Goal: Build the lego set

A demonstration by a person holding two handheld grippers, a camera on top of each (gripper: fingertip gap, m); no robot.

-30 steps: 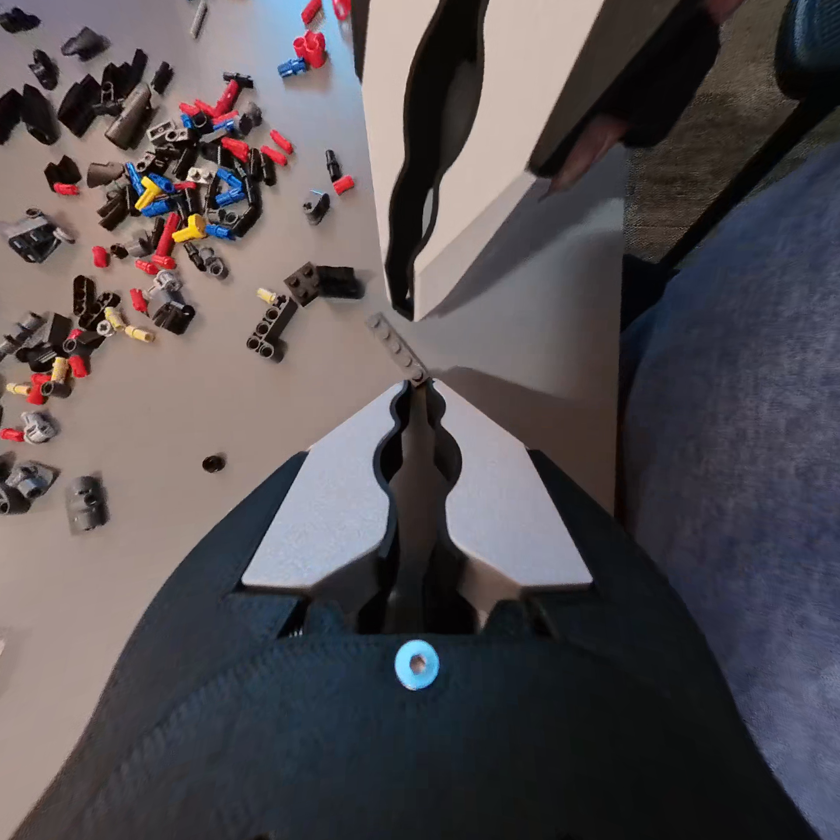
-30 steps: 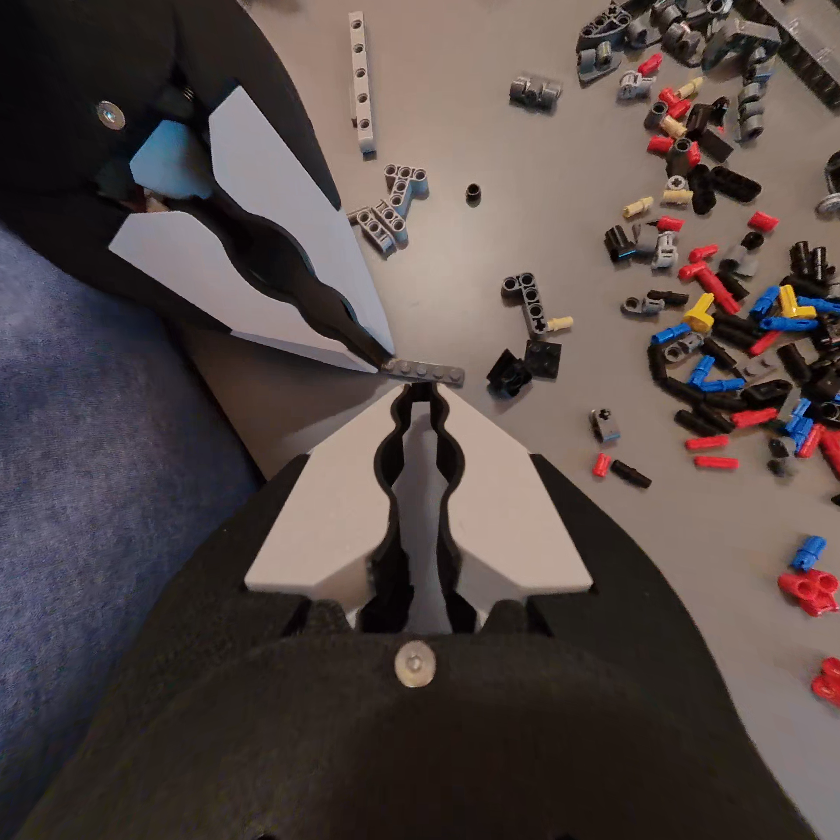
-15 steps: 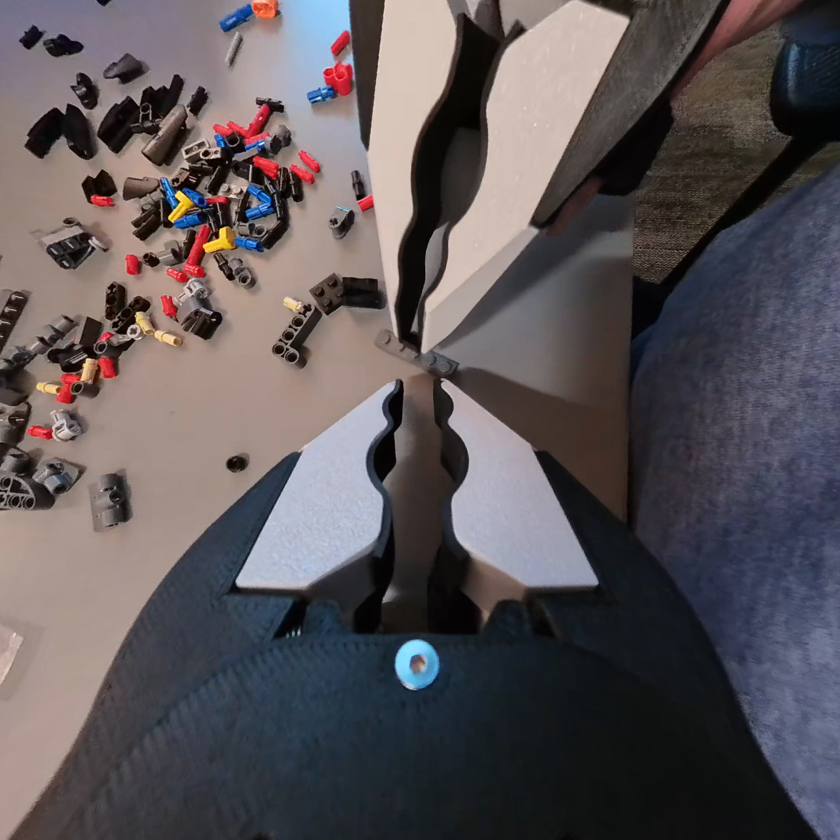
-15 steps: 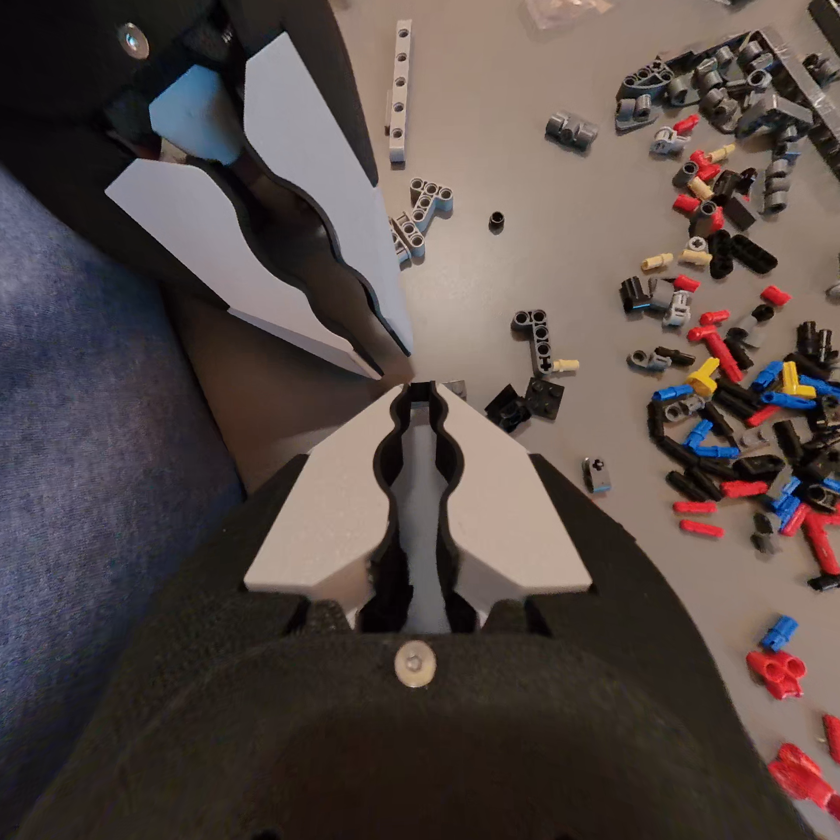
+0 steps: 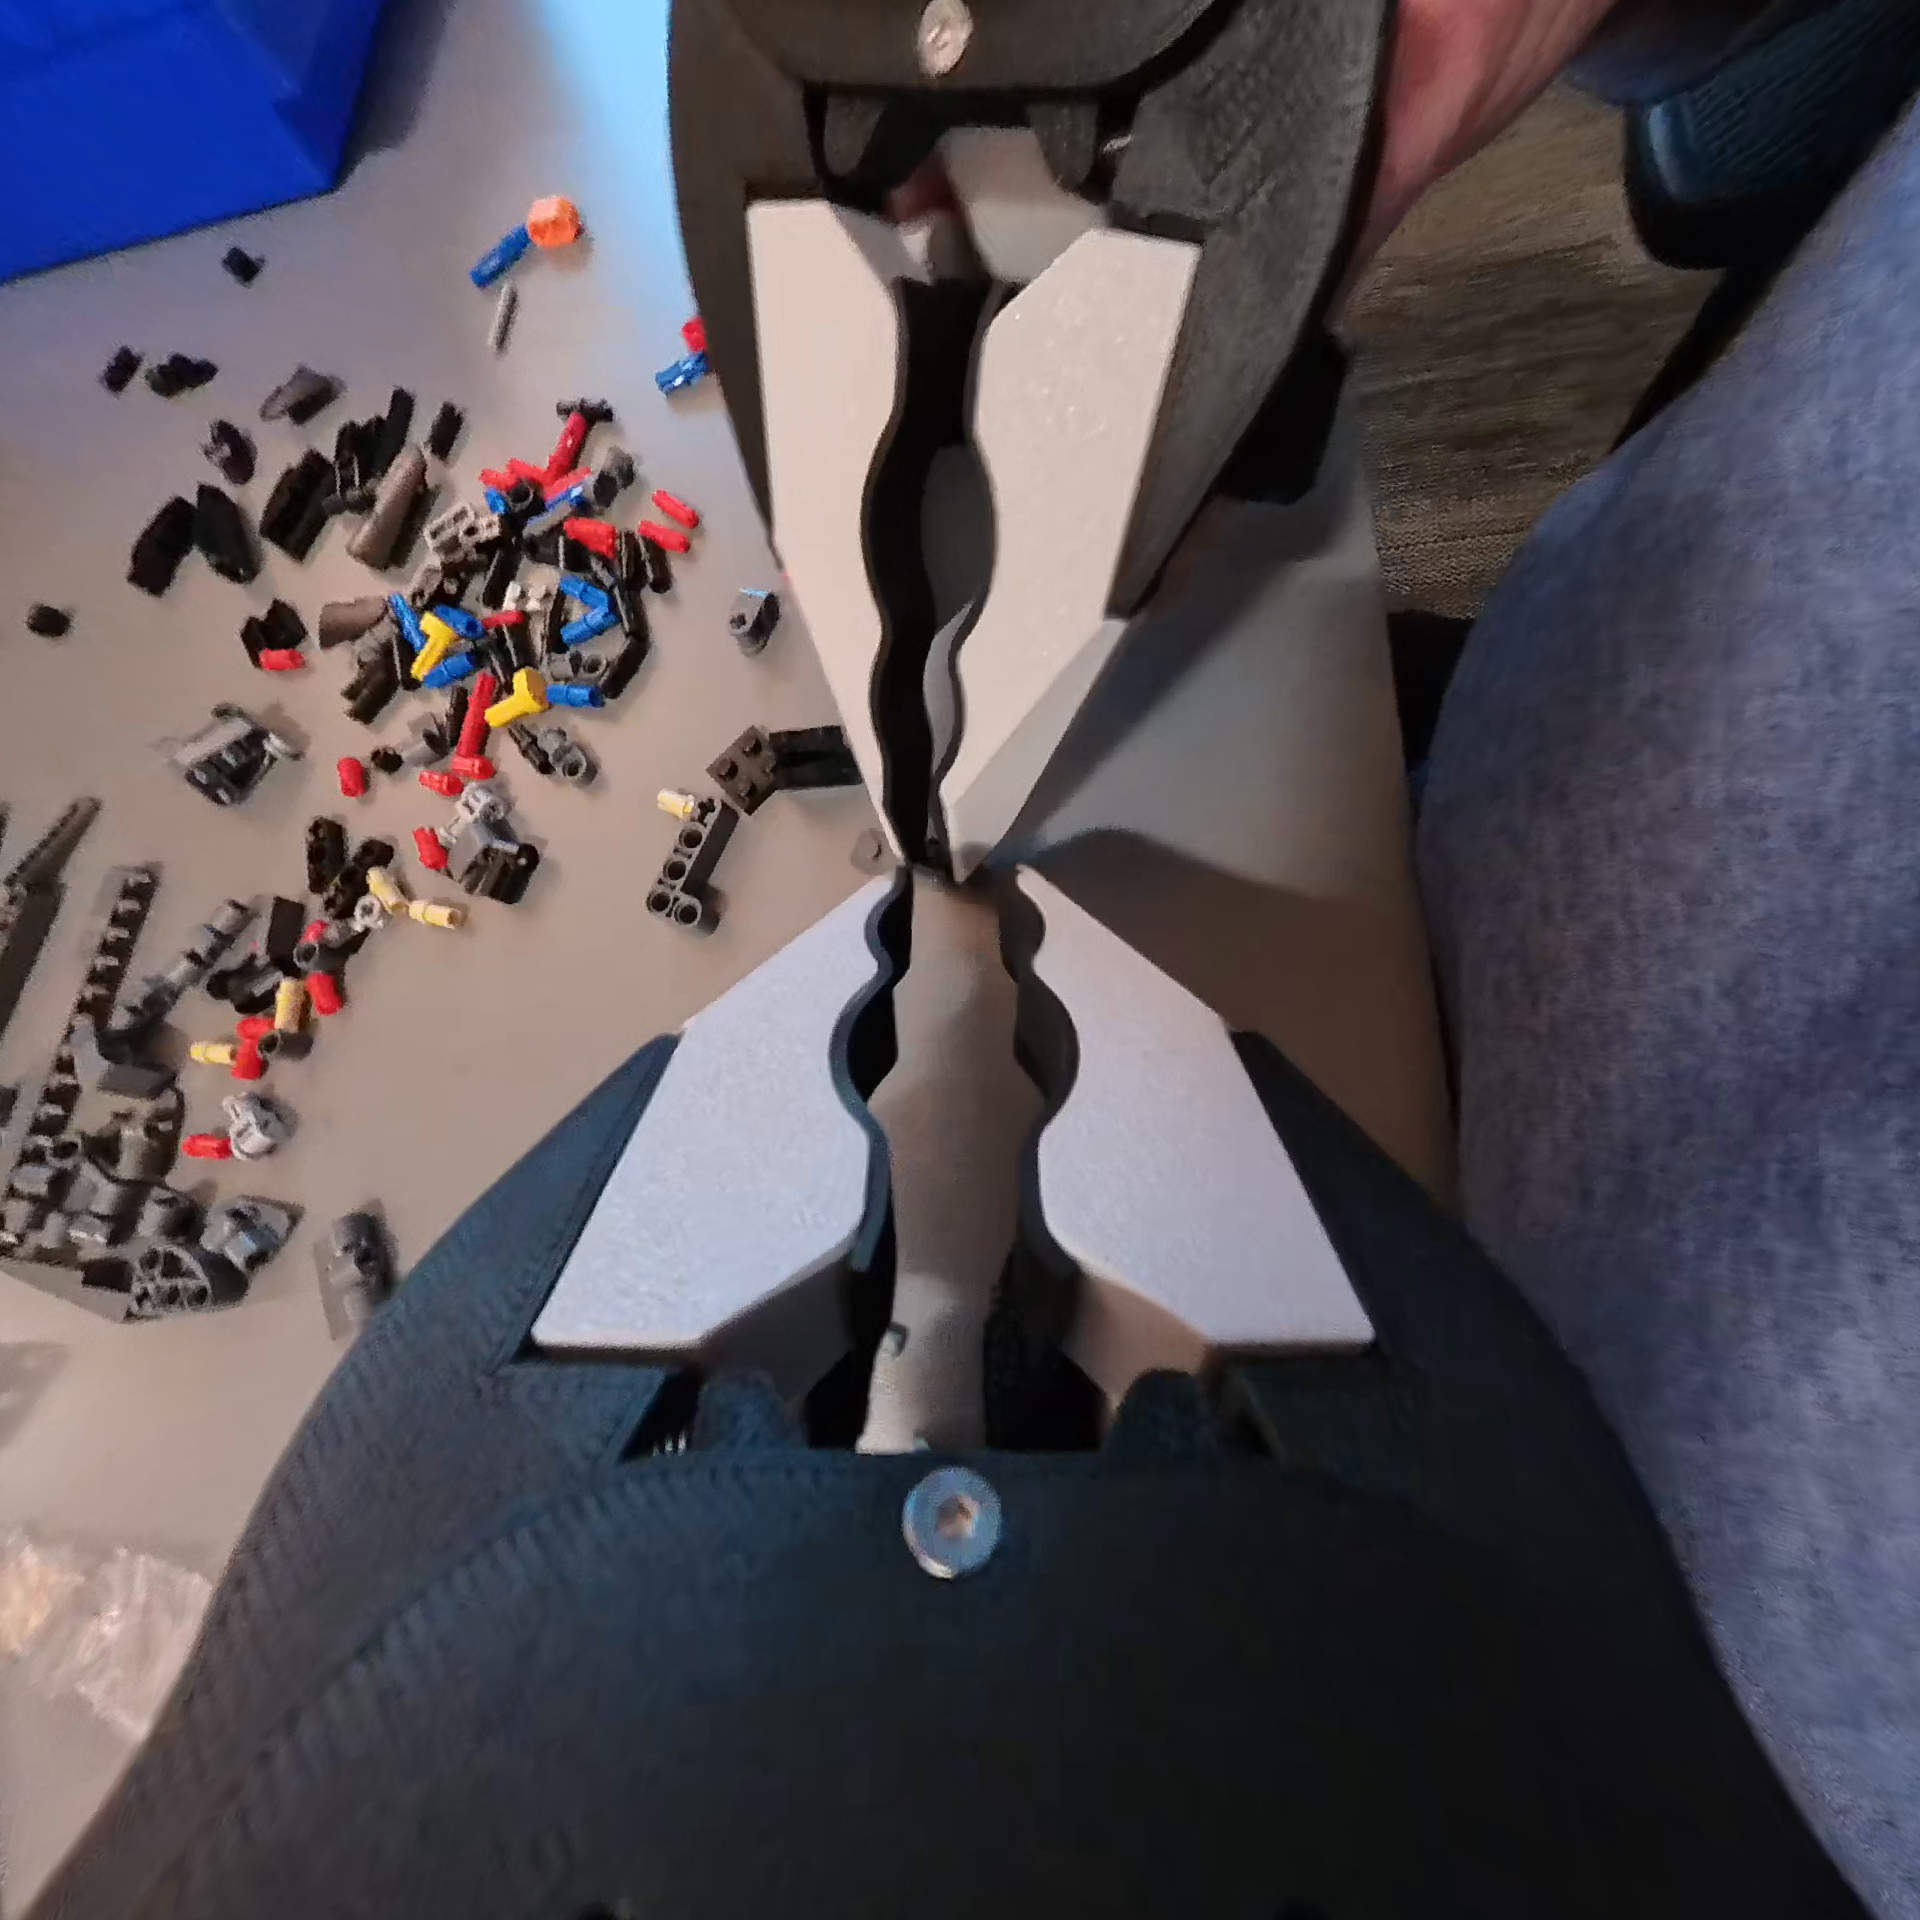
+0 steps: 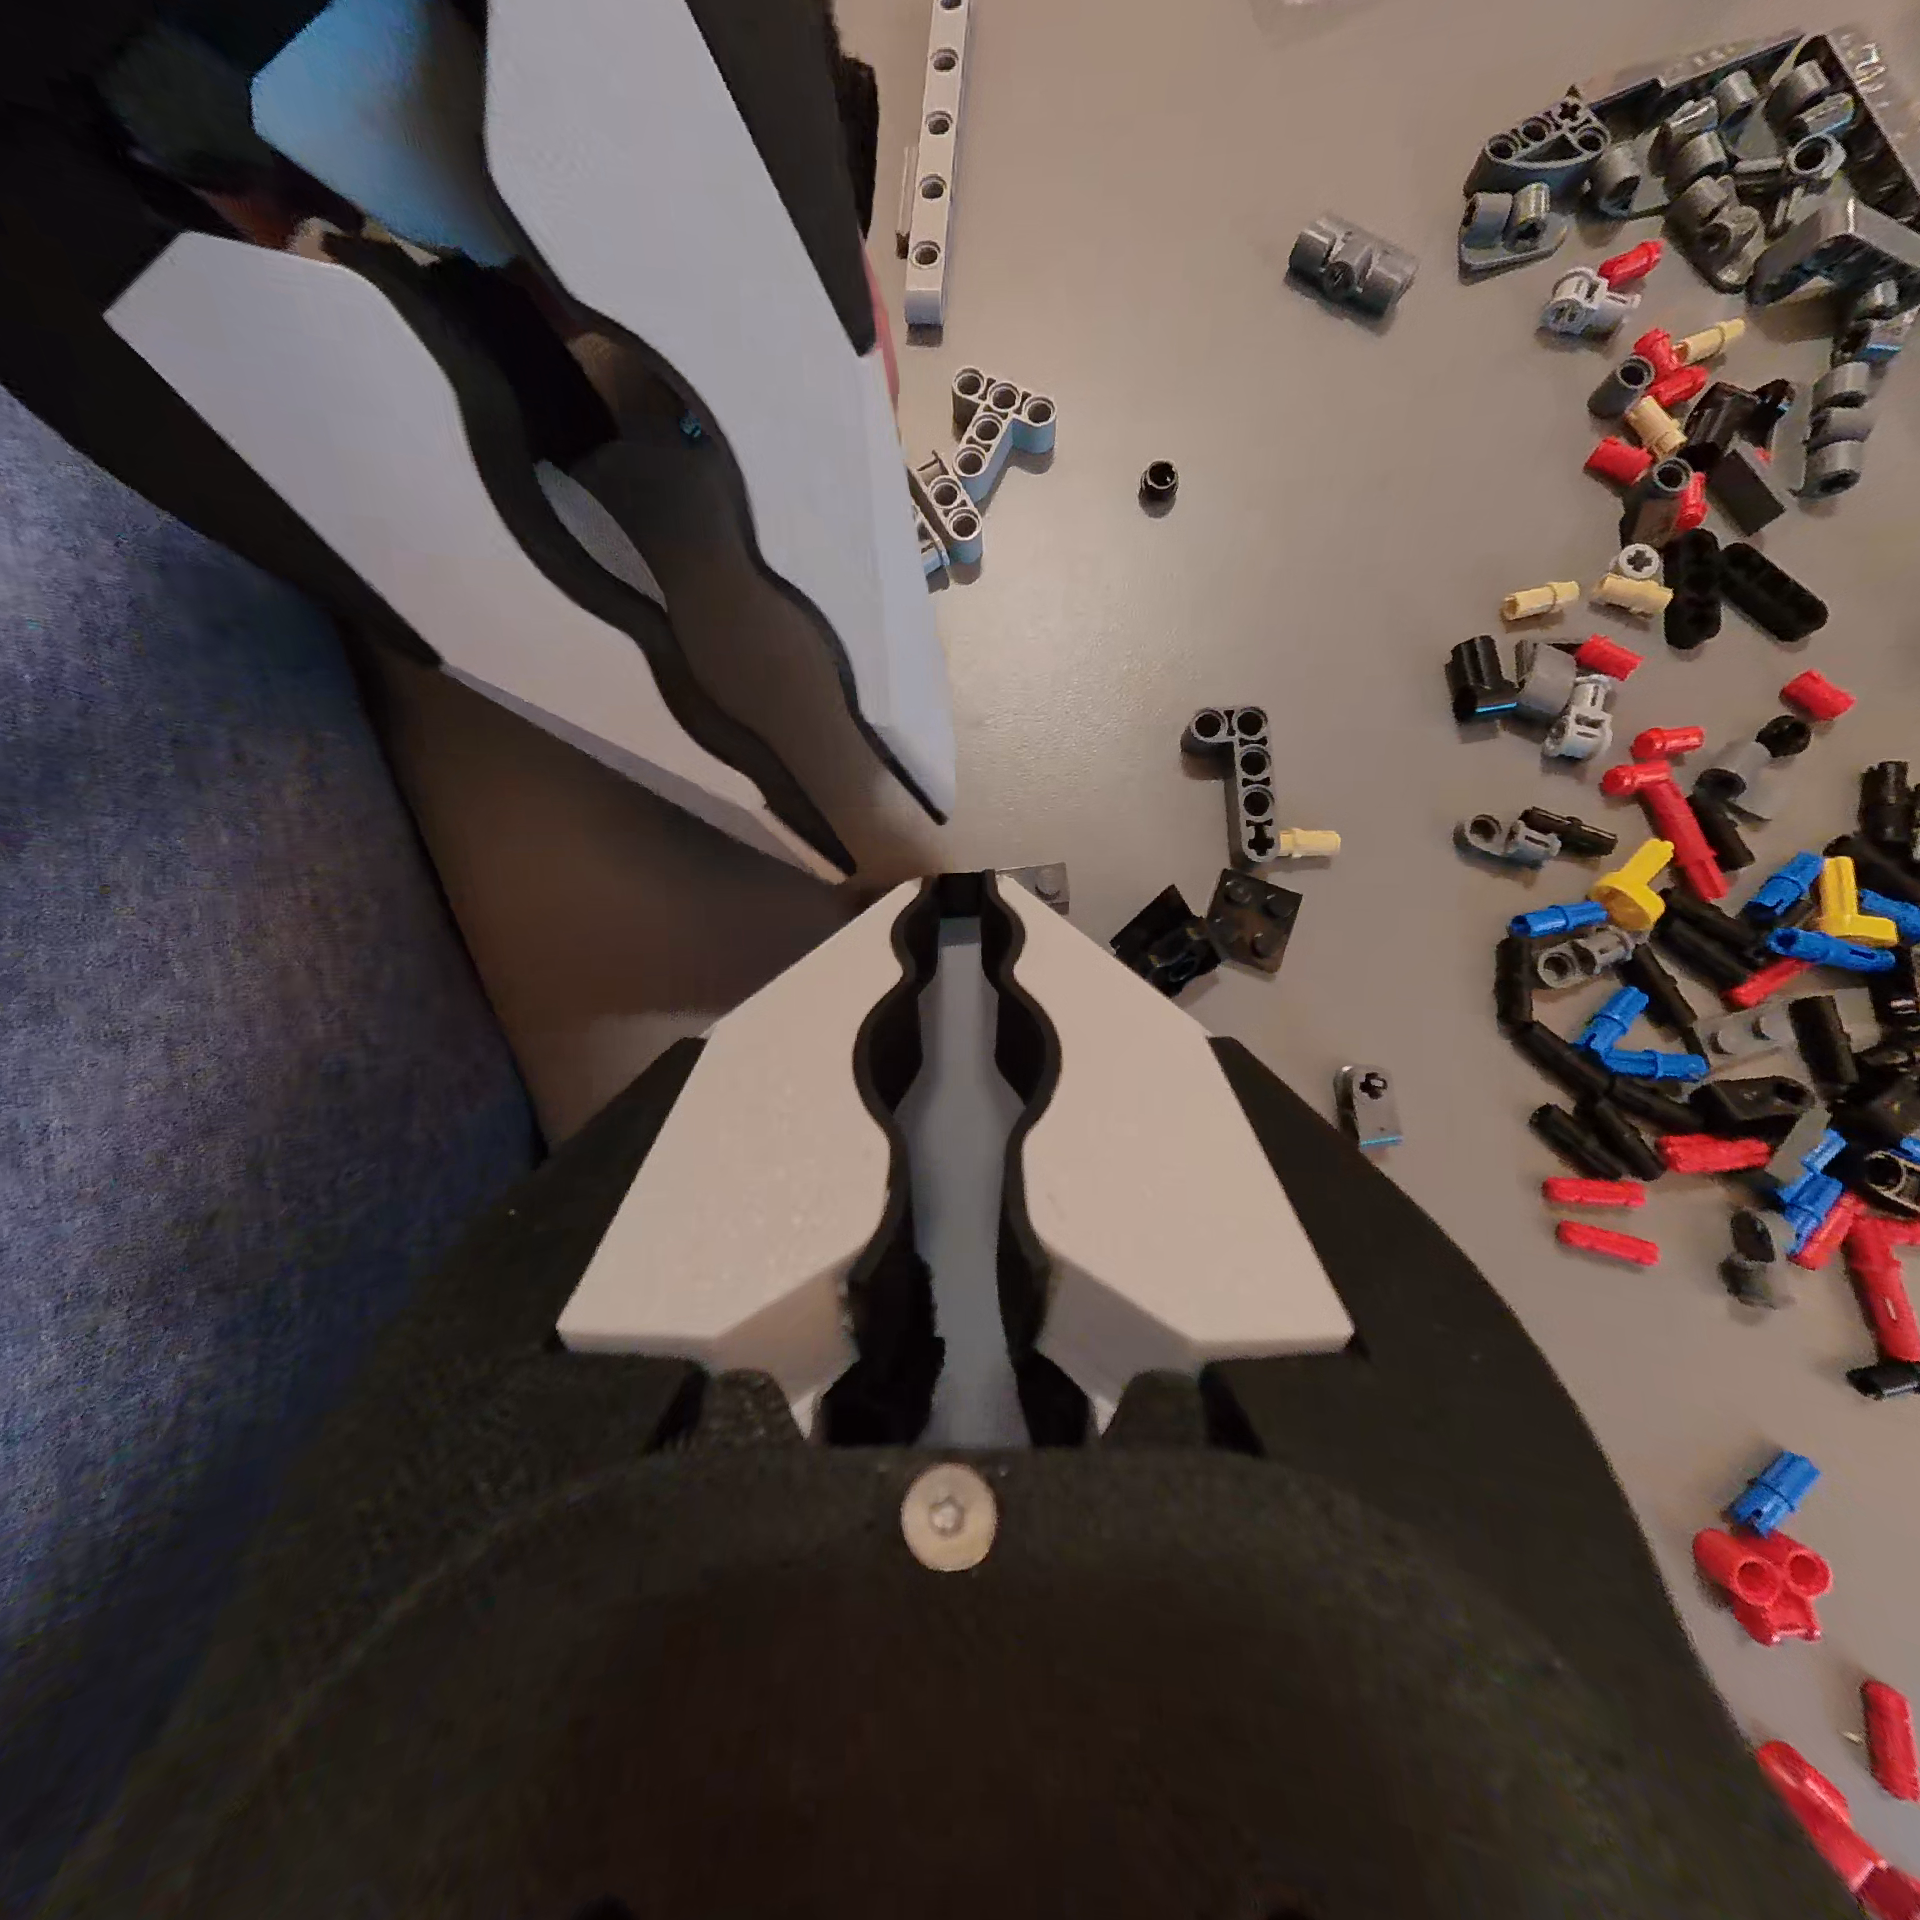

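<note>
Right tongs [image 6: 961,883] pinching grey plate [image 6: 1047,886], left tongs [image 5: 956,883] released, blue bin [image 5: 156,114] left-view only

The place reads as an office or hobby workspace. A smooth grey tabletop [image 6: 1143,644] is strewn with loose Technic-style pieces [image 5: 468,644], sorted in no trays or bins. Beyond the table edge lies mottled brown carpet [image 5: 1455,395], beside part of a dark blue chair [image 5: 1704,156]. A blue bag or box [image 5: 156,104] sits at the table's far corner.
</note>
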